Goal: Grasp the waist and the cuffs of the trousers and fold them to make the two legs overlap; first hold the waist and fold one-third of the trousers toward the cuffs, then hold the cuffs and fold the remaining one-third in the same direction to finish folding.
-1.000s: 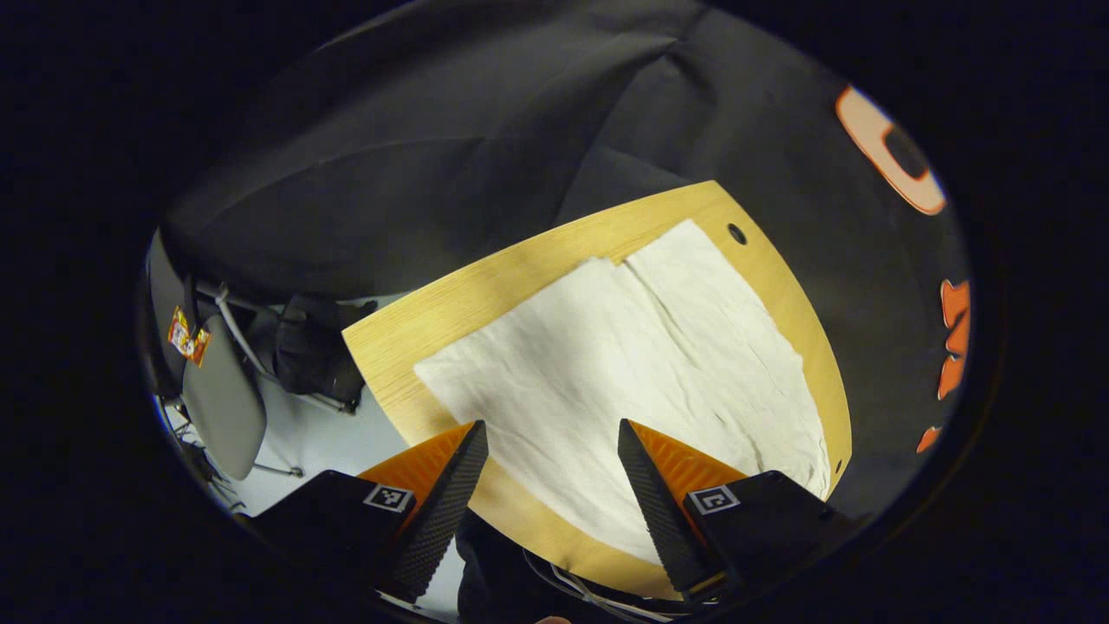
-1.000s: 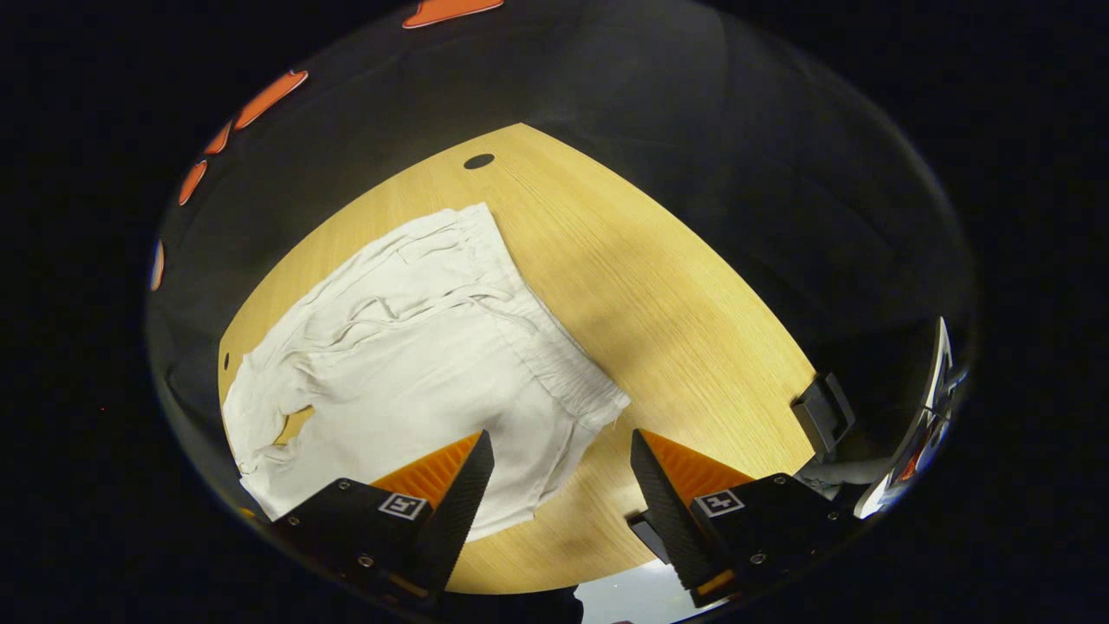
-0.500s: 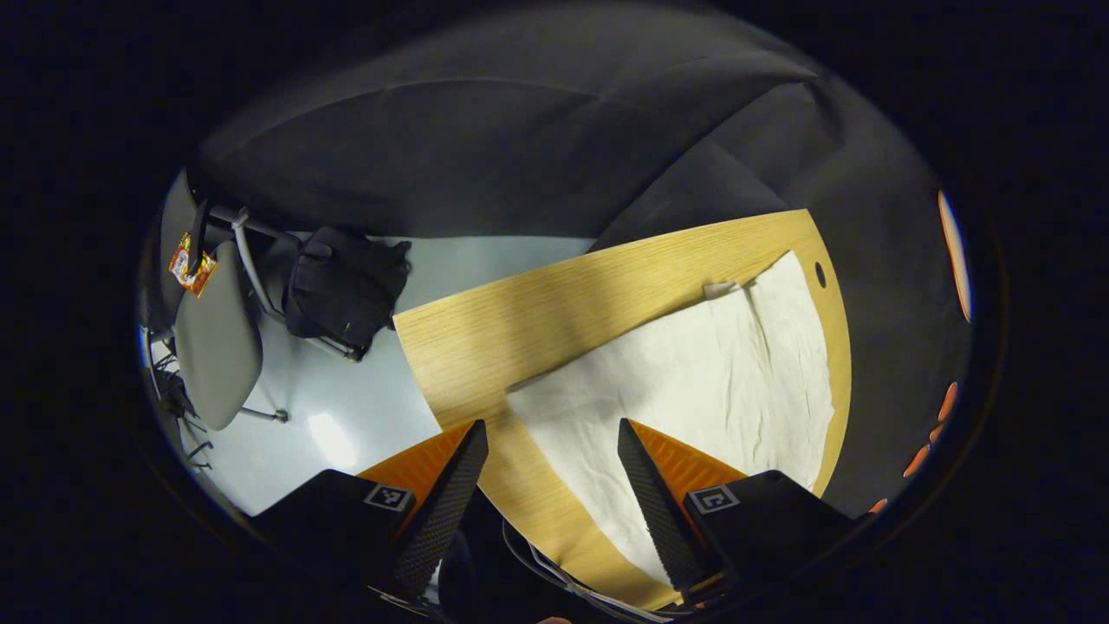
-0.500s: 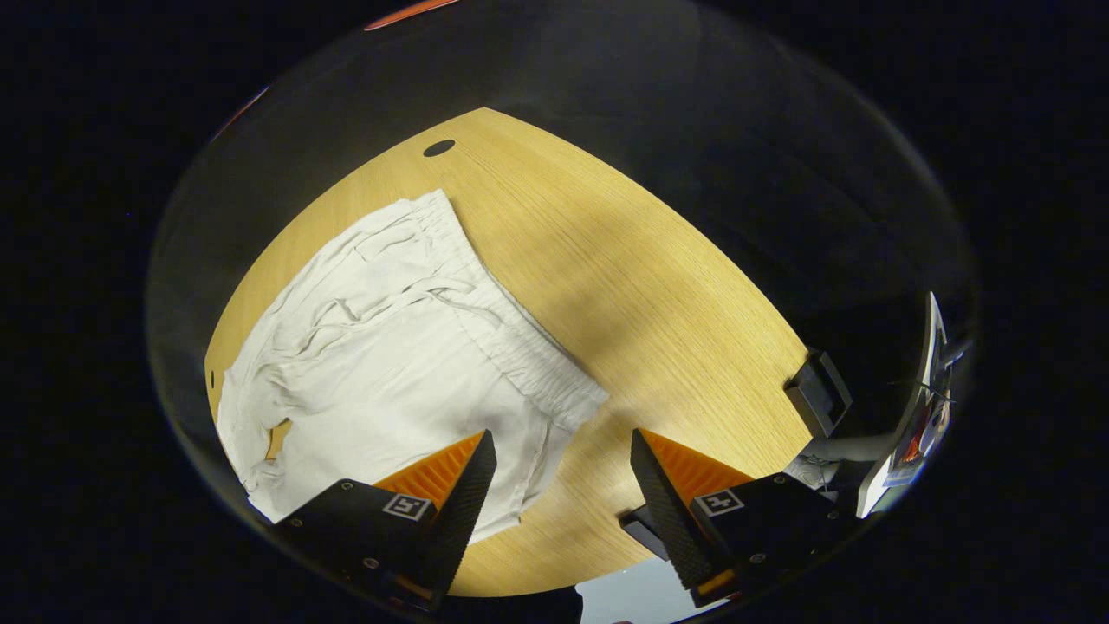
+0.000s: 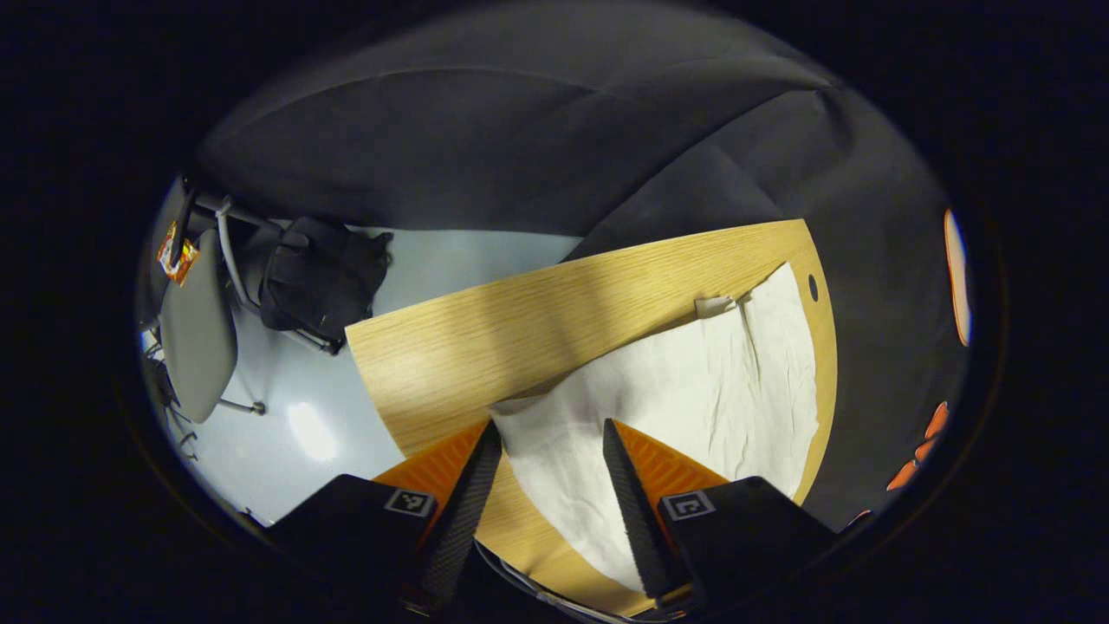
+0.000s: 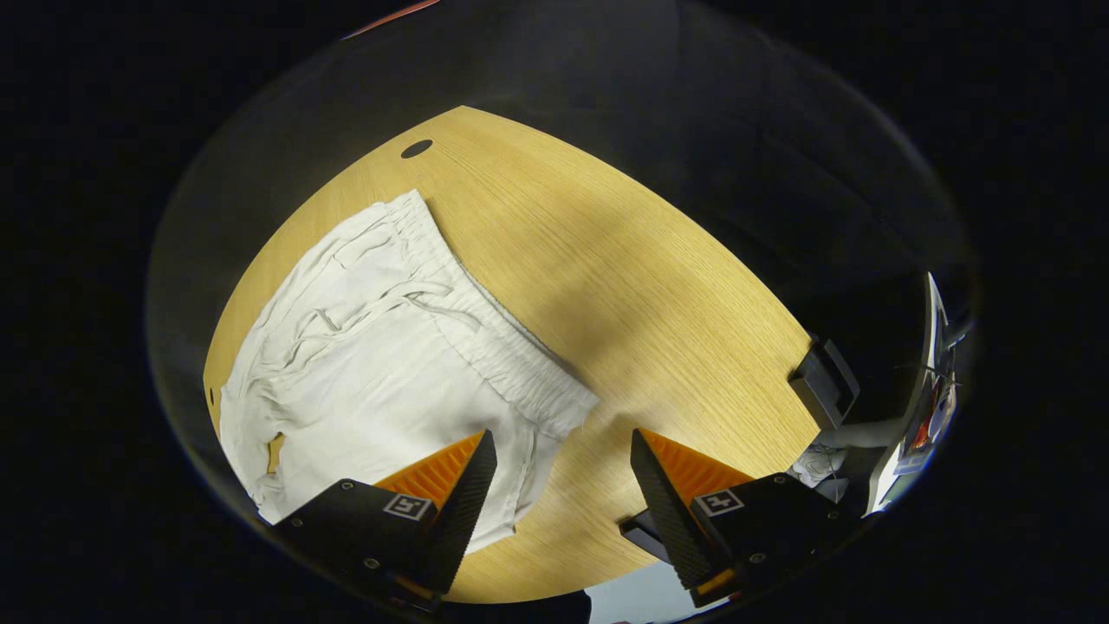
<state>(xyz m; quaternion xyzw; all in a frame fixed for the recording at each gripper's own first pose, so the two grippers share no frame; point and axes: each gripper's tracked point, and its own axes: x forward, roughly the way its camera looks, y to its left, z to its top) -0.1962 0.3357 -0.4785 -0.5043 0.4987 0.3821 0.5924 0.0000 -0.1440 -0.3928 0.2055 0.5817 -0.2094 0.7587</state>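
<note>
White trousers (image 5: pixel 693 390) lie flat on the wooden bench (image 5: pixel 485 338). The left hand-held gripper (image 5: pixel 548 433), fingers apart, frames a cuff corner at lower centre; the right hand-held gripper (image 6: pixel 561 442), fingers apart, hovers beside the waistband (image 6: pixel 485 338).

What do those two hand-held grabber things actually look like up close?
Both look alike. The left gripper and the right gripper each have two tapering, wedge-shaped jaws with a fine woven-looking texture on their inner faces and ribbed outer sides. Each jaw sits on a black block carrying a small square black-and-white marker.
</note>
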